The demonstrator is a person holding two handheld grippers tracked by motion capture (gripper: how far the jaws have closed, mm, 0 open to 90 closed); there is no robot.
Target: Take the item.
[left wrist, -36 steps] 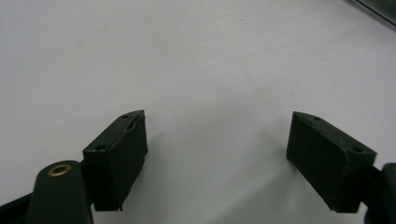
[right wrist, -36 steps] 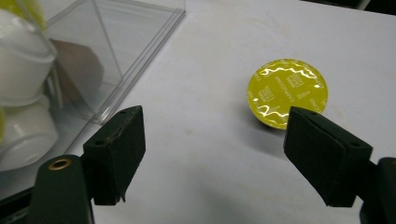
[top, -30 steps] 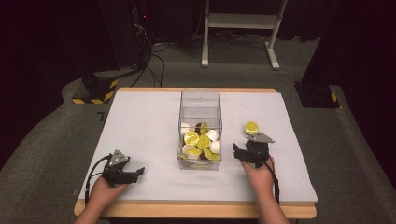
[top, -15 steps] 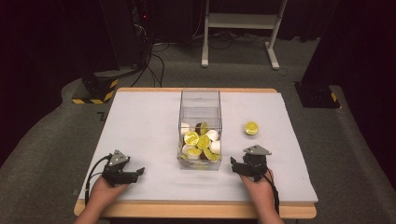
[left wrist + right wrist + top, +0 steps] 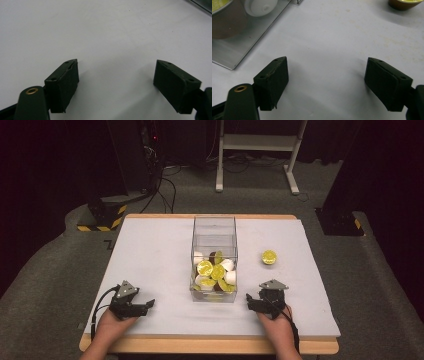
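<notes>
High view shows the right gripper [image 5: 252, 301] gaping, empty, its jaws having just been opening — reaching carelessly risks nudging the lone yellow capsule [image 5: 269, 257] away.

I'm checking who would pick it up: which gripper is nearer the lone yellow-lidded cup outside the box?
Right. The right gripper sits just below the cup; the left gripper lies beyond the clear box.

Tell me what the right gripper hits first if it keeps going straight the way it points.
Probably nothing: bare white table lies ahead of the open right gripper. The clear box stands off to its left, the lone yellow-lidded cup to its right.
</notes>
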